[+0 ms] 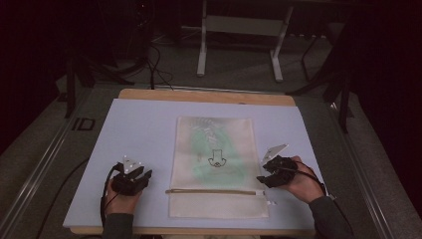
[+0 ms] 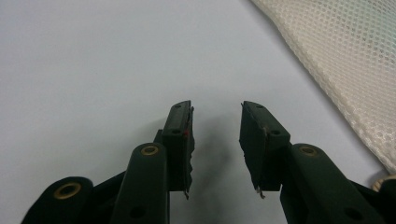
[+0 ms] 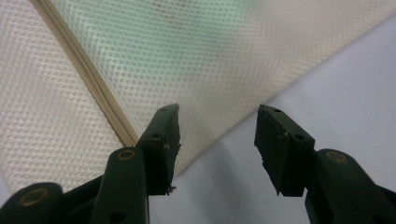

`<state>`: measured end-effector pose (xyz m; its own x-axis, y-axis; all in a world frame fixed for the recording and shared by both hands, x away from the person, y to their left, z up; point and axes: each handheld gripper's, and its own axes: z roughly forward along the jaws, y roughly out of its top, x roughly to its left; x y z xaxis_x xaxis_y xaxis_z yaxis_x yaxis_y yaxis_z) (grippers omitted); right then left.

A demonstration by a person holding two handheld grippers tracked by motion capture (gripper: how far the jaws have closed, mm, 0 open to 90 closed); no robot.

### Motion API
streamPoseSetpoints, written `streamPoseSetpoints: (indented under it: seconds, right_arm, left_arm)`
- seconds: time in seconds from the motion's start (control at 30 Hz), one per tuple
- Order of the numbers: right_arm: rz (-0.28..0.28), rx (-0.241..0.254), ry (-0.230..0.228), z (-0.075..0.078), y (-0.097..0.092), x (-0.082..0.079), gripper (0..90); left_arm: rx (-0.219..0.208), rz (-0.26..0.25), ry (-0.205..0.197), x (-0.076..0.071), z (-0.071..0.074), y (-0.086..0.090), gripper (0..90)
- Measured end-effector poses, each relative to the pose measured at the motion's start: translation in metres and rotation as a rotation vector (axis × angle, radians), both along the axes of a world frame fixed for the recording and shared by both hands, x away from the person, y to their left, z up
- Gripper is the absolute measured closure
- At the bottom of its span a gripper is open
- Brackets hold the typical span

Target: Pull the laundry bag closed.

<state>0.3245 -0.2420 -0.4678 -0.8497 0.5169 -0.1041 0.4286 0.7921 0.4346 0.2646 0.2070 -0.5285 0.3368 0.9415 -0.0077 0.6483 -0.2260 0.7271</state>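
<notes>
A cream mesh pouch [image 1: 214,164] lies flat in the middle of the pale mat [image 1: 139,129], with something green and white showing through it and a tan zipper [image 1: 214,191] across its near end. My left gripper [image 1: 144,178] rests on the mat to the pouch's left, open with nothing between its jaws; in the left gripper view [image 2: 215,122] the mesh pouch [image 2: 345,60] lies off to the right. My right gripper [image 1: 263,177] is at the pouch's right edge by the zipper's end, open and empty. In the right gripper view [image 3: 217,126] the pouch [image 3: 187,56] and zipper [image 3: 88,74] lie just ahead.
The mat covers a wooden tabletop [image 1: 204,95]. A small white tag [image 1: 271,202] lies by the pouch's near right corner. Beyond the table are a dark floor, cables [image 1: 154,69] and a white table frame [image 1: 239,30].
</notes>
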Motion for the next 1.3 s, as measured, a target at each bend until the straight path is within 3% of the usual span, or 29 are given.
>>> streamPoseSetpoints:
  seconds: [0.7,1.3]
  right_arm:
    - [0.089,-0.023,0.003,0.000,0.027,-0.002,49.3]
    - [0.145,-0.007,0.011,-0.003,0.050,-0.002,49.4]
  left_arm:
    - [-0.007,0.008,-0.002,0.000,0.001,0.002,59.9]
    - [-0.013,0.013,0.005,0.000,0.002,0.004,58.0]
